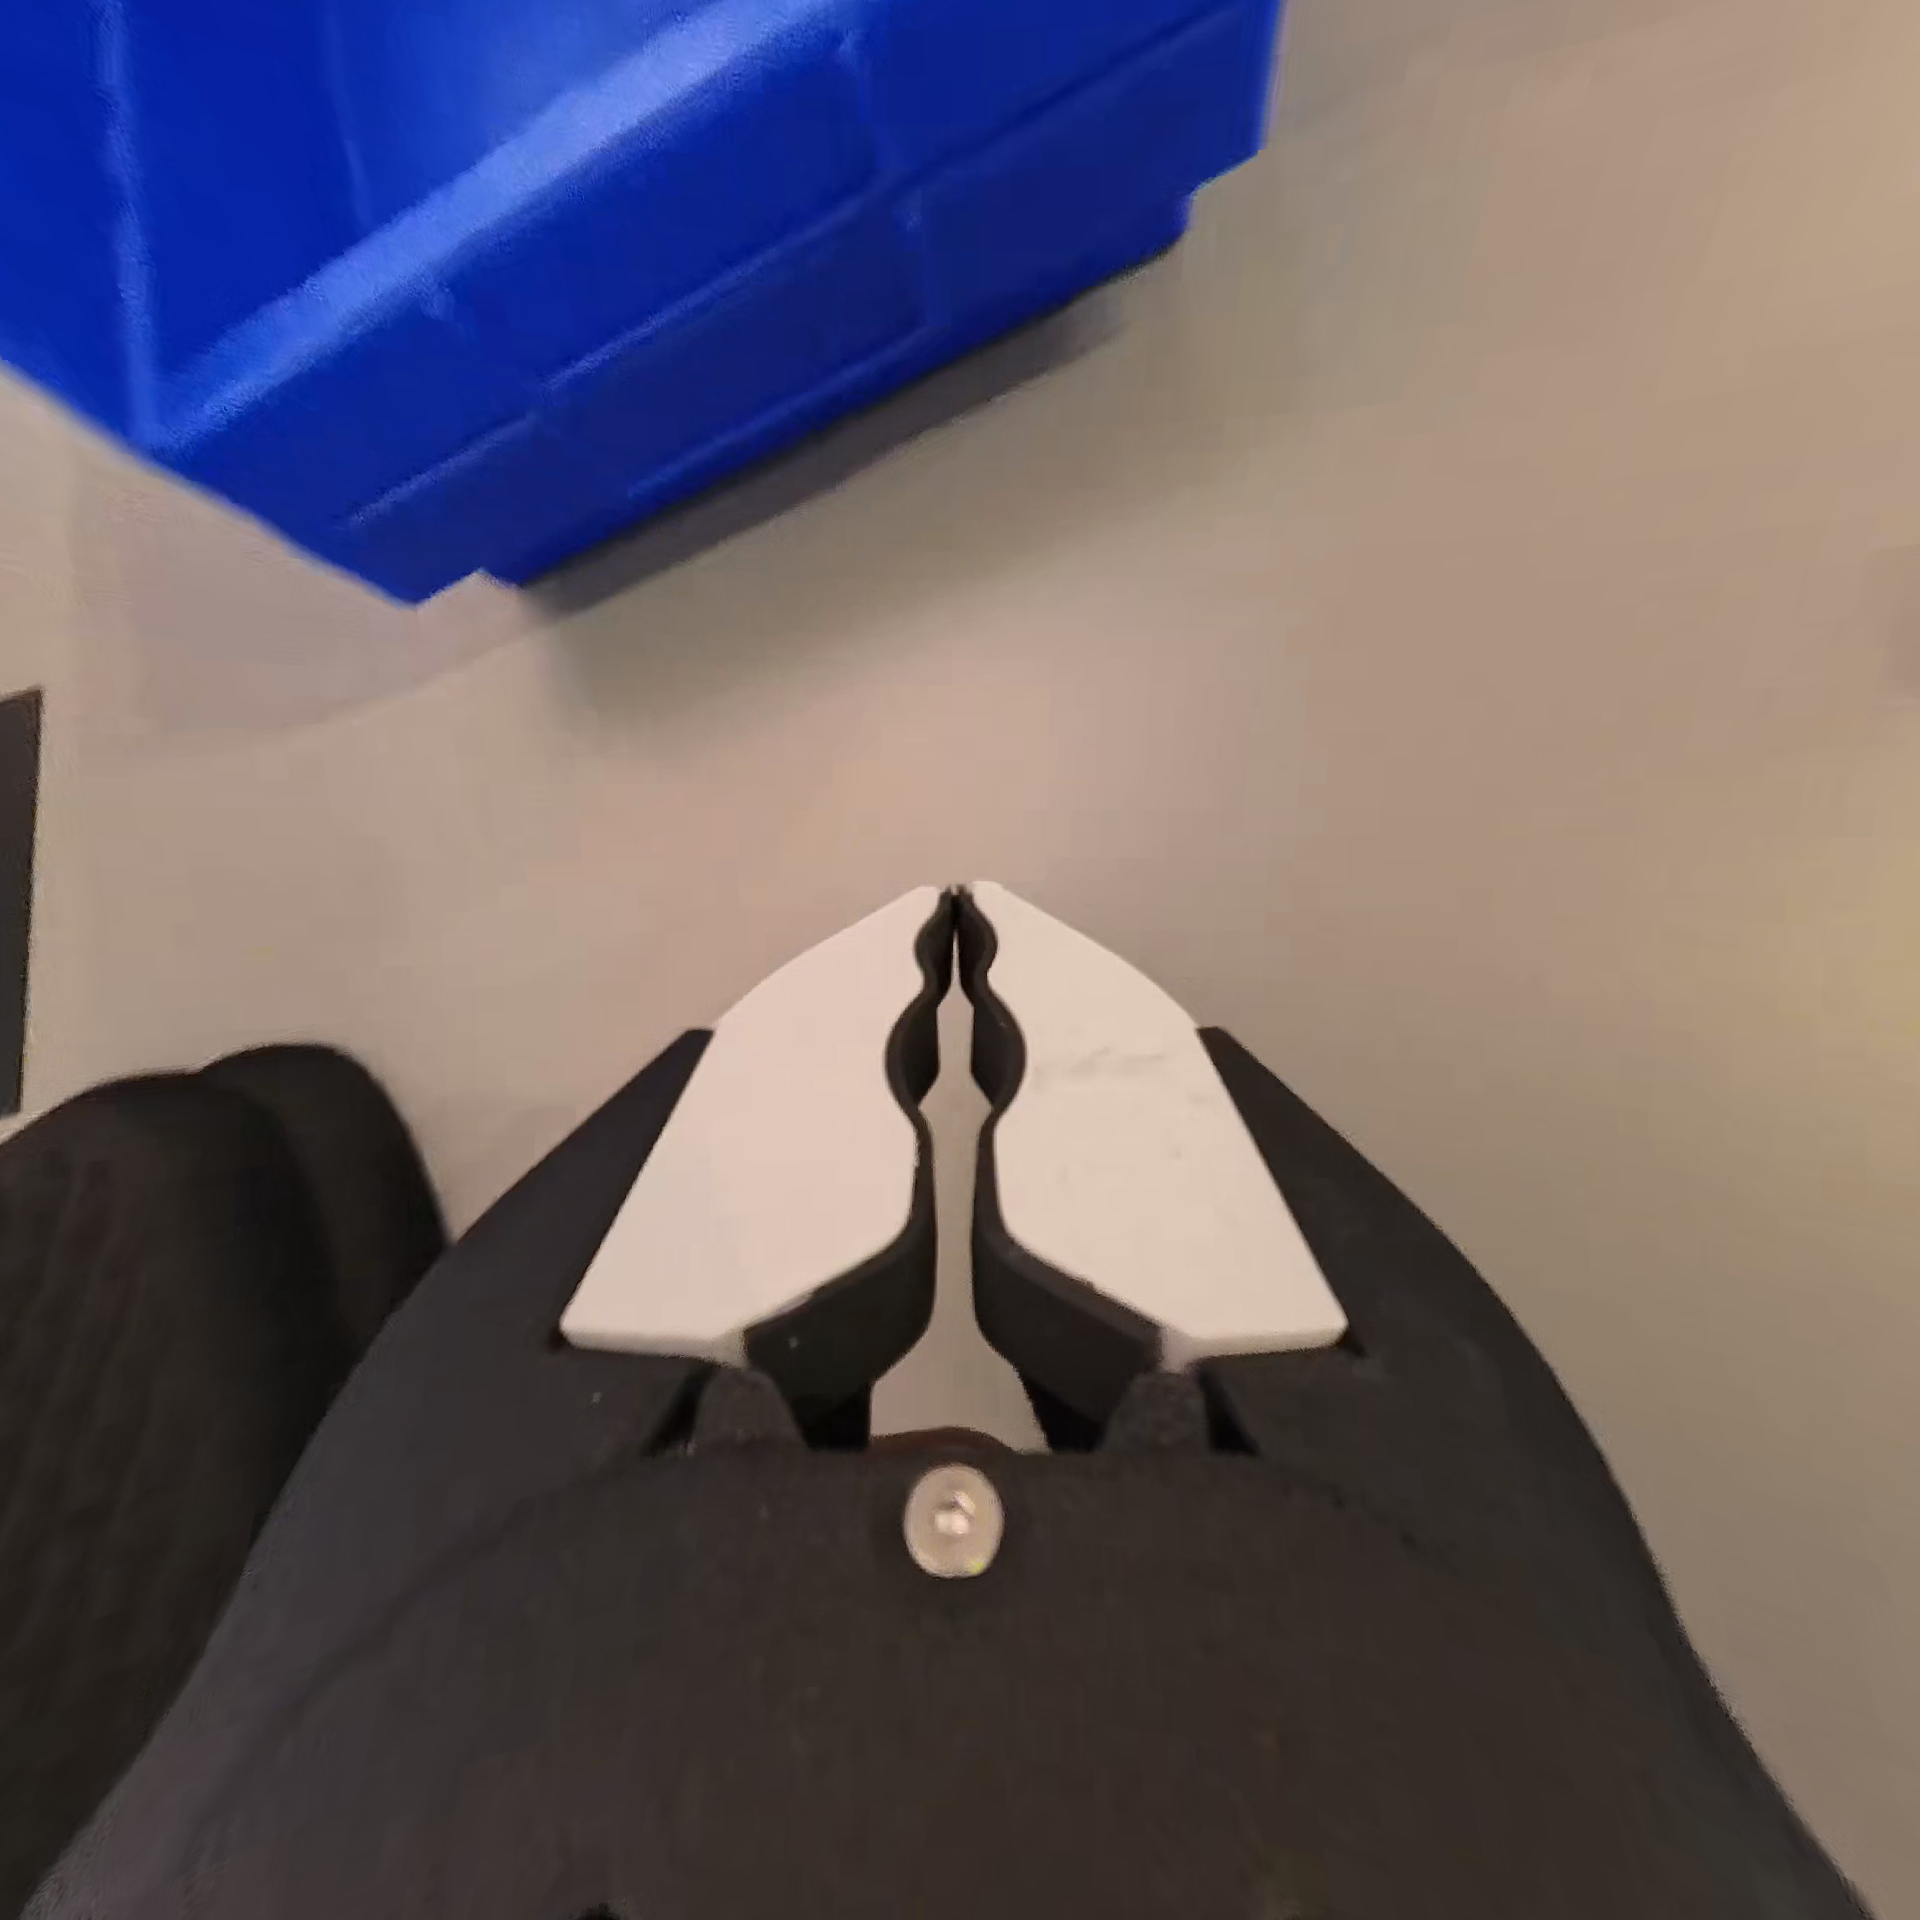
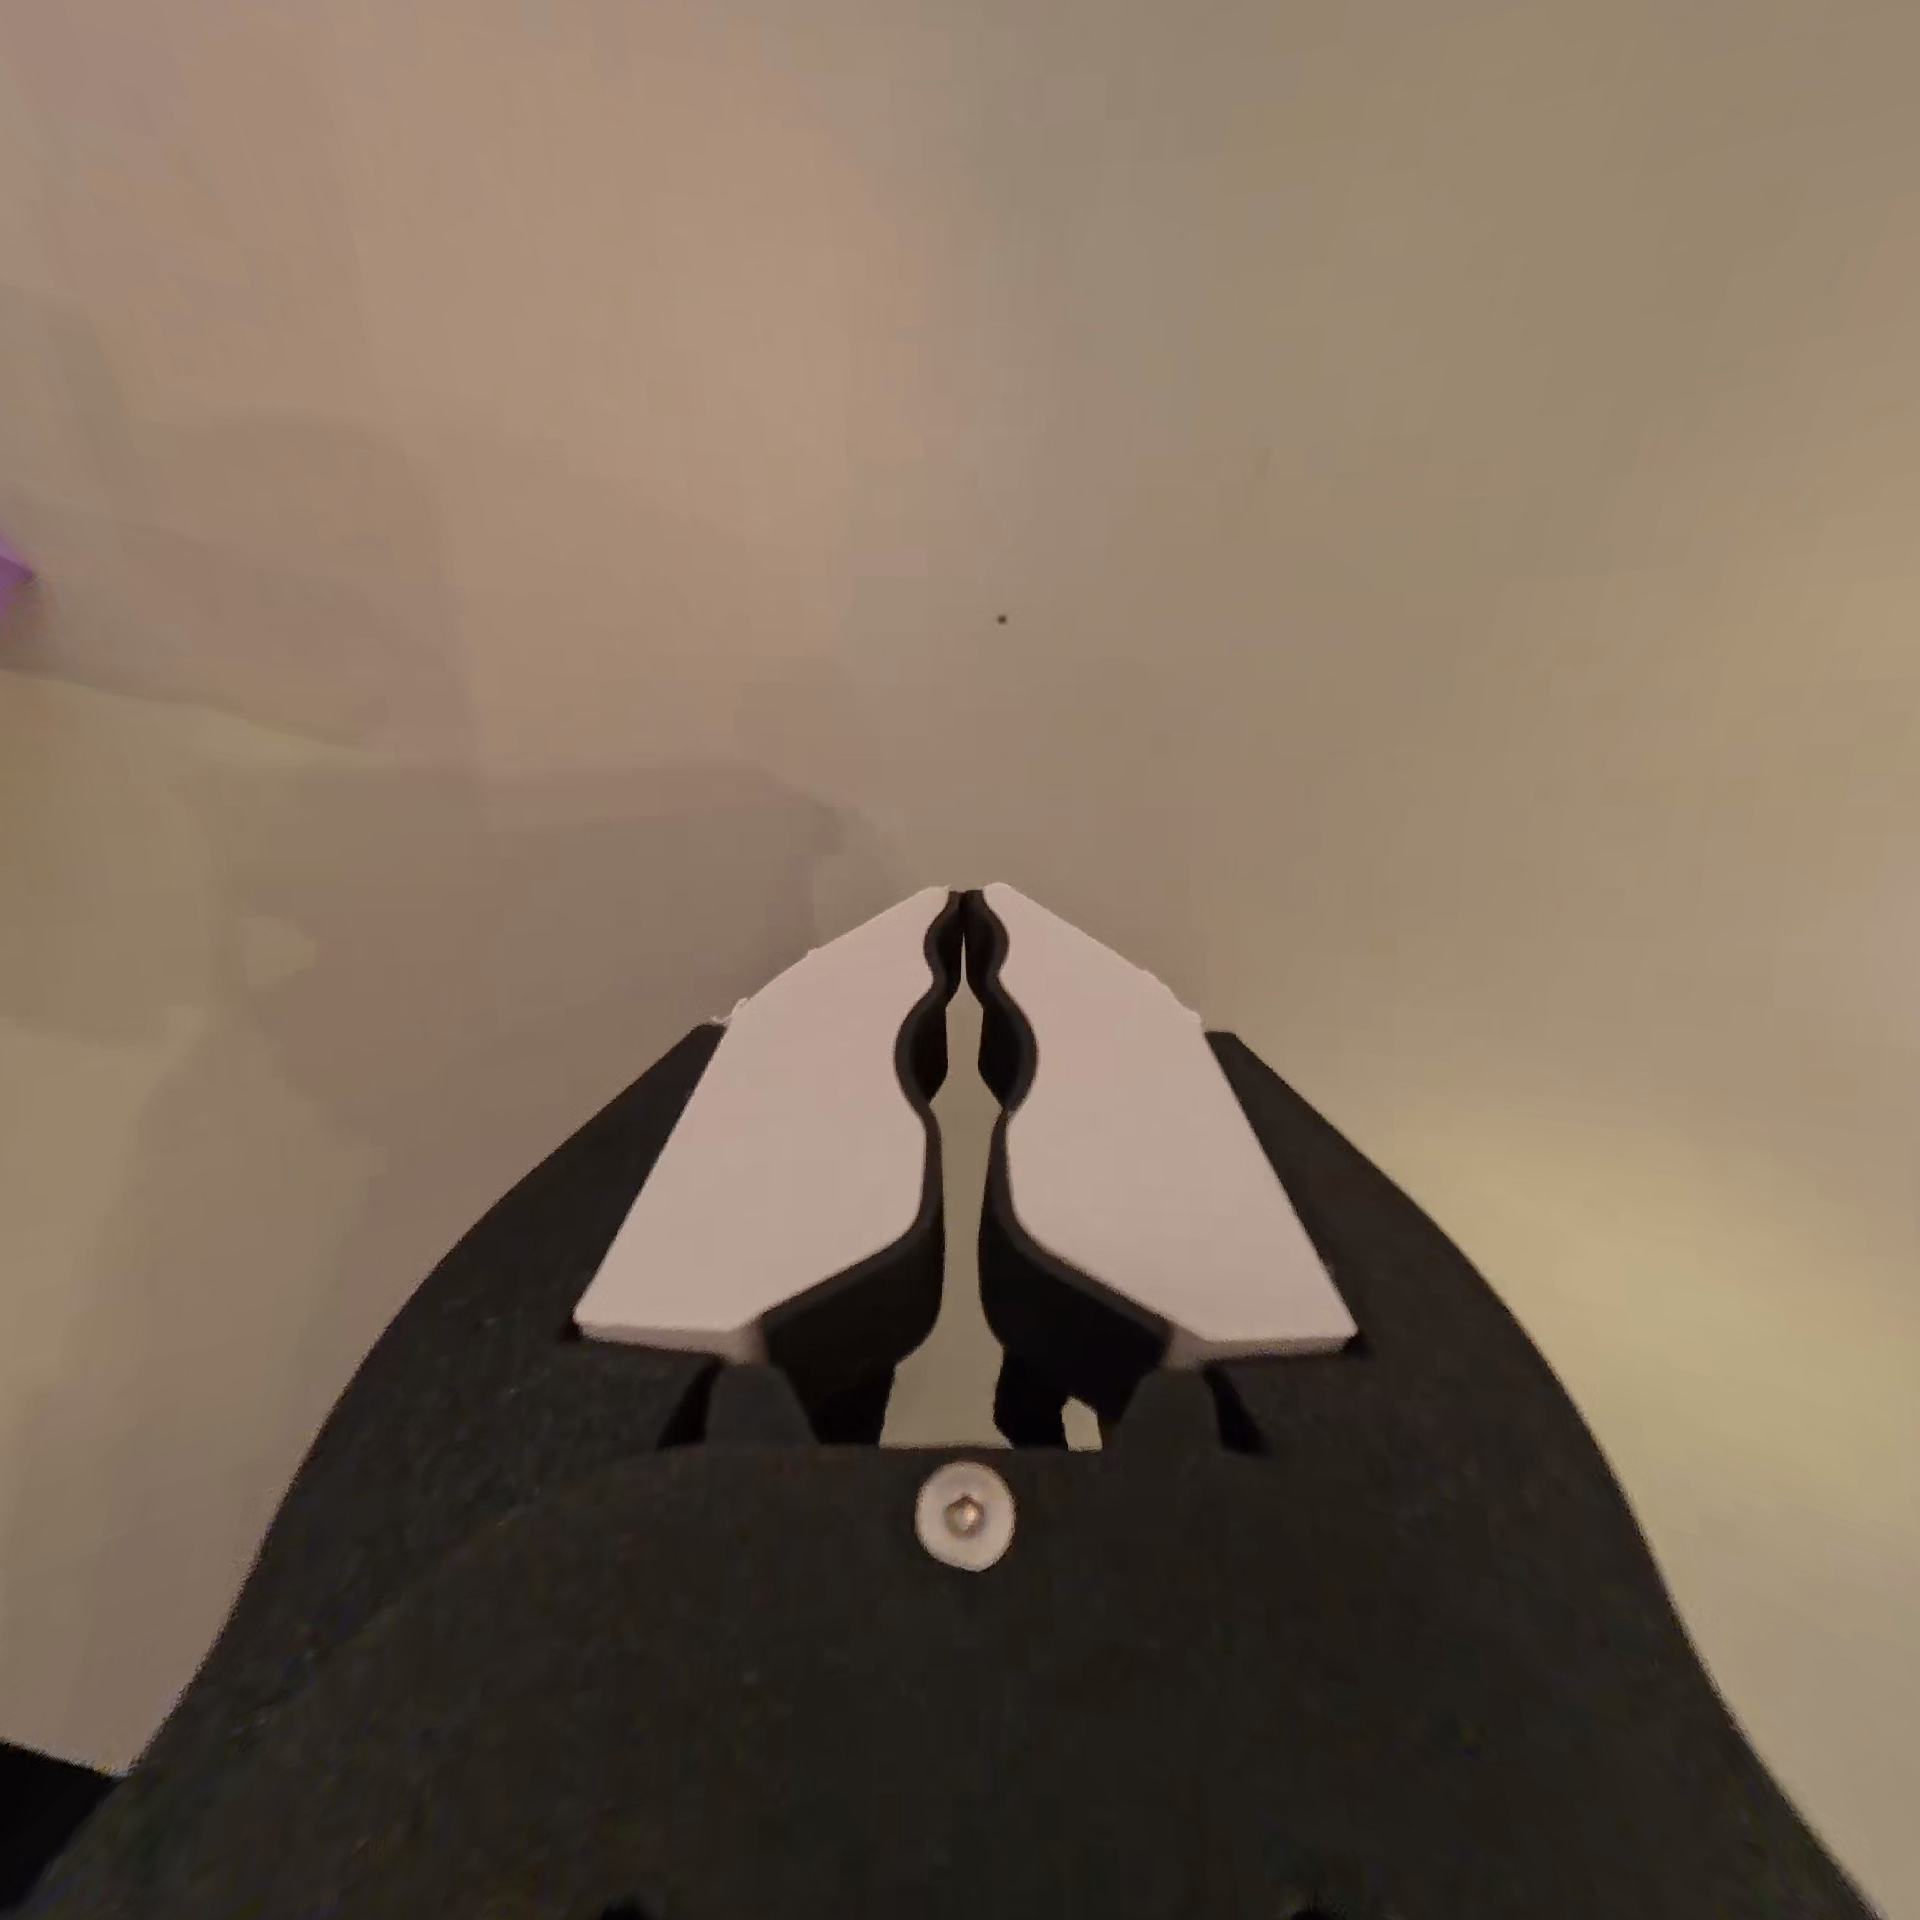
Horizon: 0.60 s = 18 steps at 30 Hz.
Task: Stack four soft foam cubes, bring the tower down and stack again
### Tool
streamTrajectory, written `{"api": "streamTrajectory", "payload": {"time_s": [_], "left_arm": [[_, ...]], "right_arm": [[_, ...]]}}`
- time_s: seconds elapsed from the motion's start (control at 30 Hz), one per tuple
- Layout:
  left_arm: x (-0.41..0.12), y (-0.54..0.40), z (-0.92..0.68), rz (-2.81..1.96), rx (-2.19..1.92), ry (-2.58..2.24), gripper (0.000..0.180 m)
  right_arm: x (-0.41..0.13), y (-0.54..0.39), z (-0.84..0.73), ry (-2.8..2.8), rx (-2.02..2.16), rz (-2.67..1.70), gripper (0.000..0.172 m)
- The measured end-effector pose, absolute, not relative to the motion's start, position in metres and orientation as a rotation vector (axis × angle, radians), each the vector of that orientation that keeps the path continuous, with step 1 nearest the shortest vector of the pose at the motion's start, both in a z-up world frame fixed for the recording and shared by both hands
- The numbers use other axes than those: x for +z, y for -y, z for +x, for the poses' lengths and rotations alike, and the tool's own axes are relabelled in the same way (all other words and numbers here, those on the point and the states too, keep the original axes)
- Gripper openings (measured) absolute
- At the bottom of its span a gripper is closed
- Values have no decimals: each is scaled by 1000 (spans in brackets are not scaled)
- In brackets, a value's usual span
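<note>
With both your left gripper (image 1: 954, 891) and right gripper (image 2: 966, 891) pinched closed on nothing and no cubes showing, expect light, squashy foam: grip opposite flat faces gently, the bin (image 1: 582, 270) at 11 o'clock.

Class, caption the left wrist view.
Shut, empty left tongs over a beige table, blue bin ahead.

You are looking at a saturated blue bin (image 1: 623, 260), plain and unpatterned, standing on a pale beige tabletop (image 1: 1351, 623). Nearer you than the bin, the left gripper (image 1: 954, 891) is showing white fingers (image 1: 810, 1143) lined with black pads, set in a matte black speckled body. Left of it, a black object (image 1: 187, 1299) is showing. The right gripper (image 2: 964, 891) is wearing the same white and black; a purple sliver (image 2: 12, 582) is showing at the far left edge.
</note>
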State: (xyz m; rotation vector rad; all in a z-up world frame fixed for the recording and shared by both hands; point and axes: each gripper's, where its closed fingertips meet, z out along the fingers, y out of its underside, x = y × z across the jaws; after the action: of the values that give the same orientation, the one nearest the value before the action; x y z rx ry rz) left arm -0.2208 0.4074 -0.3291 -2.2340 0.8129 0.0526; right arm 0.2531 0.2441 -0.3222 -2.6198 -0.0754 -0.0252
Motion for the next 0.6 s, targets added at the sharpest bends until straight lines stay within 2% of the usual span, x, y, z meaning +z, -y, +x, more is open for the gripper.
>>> {"api": "streamTrajectory", "payload": {"time_s": [0.17, 0.37, 0.6], "left_arm": [[-321, -414, -245, -2220, -50, -671, 0], [-325, -420, -240, -2213, -46, -718, 0], [-326, -427, -232, -2203, -76, -732, 0]], "right_arm": [[-330, -245, 241, 20, 43, -2650, 0], [-341, -261, 208, 42, 74, -2687, 0], [-349, -305, 114, 190, 182, -2700, 0]]}}
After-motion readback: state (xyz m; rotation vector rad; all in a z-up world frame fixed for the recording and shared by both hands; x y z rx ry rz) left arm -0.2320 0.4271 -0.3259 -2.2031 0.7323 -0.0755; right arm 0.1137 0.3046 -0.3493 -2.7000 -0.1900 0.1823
